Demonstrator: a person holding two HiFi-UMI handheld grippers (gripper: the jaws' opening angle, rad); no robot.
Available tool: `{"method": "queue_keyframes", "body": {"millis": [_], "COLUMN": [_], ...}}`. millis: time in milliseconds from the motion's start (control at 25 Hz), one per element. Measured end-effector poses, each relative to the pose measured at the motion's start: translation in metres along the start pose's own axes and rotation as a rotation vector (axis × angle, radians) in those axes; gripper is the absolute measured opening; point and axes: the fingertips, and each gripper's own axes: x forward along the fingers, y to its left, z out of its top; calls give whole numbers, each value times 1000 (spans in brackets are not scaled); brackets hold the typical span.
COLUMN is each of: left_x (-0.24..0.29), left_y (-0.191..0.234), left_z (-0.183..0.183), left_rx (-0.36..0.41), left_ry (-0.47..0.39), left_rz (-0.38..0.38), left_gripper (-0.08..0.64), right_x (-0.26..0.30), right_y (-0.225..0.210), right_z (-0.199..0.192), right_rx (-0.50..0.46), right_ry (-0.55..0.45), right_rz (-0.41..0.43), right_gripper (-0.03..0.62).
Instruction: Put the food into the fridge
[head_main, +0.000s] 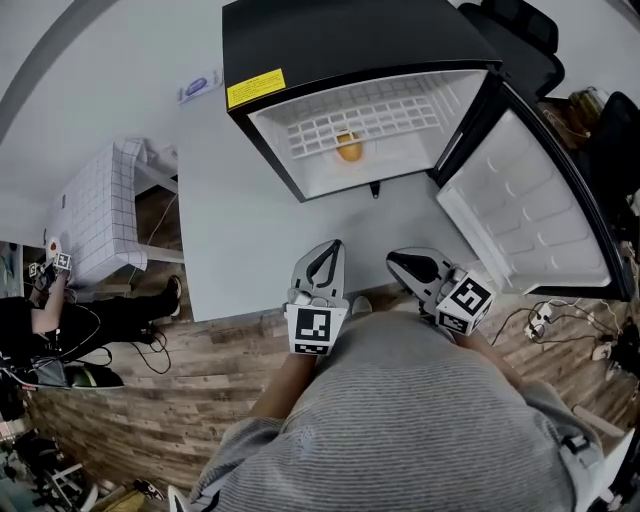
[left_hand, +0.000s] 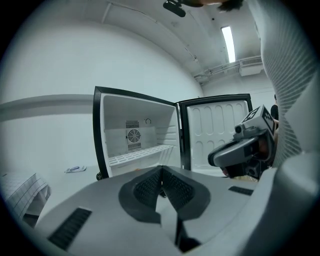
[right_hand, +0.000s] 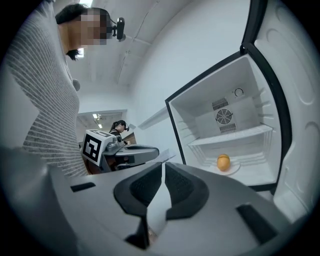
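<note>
The little fridge (head_main: 300, 50) has its door (head_main: 530, 210) swung wide open. Inside, a round orange food (head_main: 349, 148) lies at the bottom, under the white shelf (head_main: 380, 115). From the right gripper view it seems to sit on a small white plate (right_hand: 234, 170). So I think the main job is done: the food is in the fridge.

The person stands a little way back from it. The left gripper (head_main: 328, 252) is closed tight and has nothing in it. The right gripper (head_main: 400, 262) has its jaws together too, and it is empty. Both are held close to the person's tummy, side by side, pointing at the fridge.

I see no other food near the fridge or in the tools, so I guess nothing more has to go in. What looks left is to push the door closed. One of the tools would have to reach over to the right for that.
</note>
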Motion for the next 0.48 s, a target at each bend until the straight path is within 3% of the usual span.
{"method": "queue_keyframes", "body": {"millis": [480], "left_x": [-15], "left_y": [-3], "left_z": [0], "left_rx": [-75], "left_ry": [-47], "left_rz": [-54], "left_gripper": [11], "right_x": [18], "right_y": [12], "right_z": [6], "right_rx": [-18], "right_ry": [-10], "right_rz": [15], "right_gripper": [14]}}
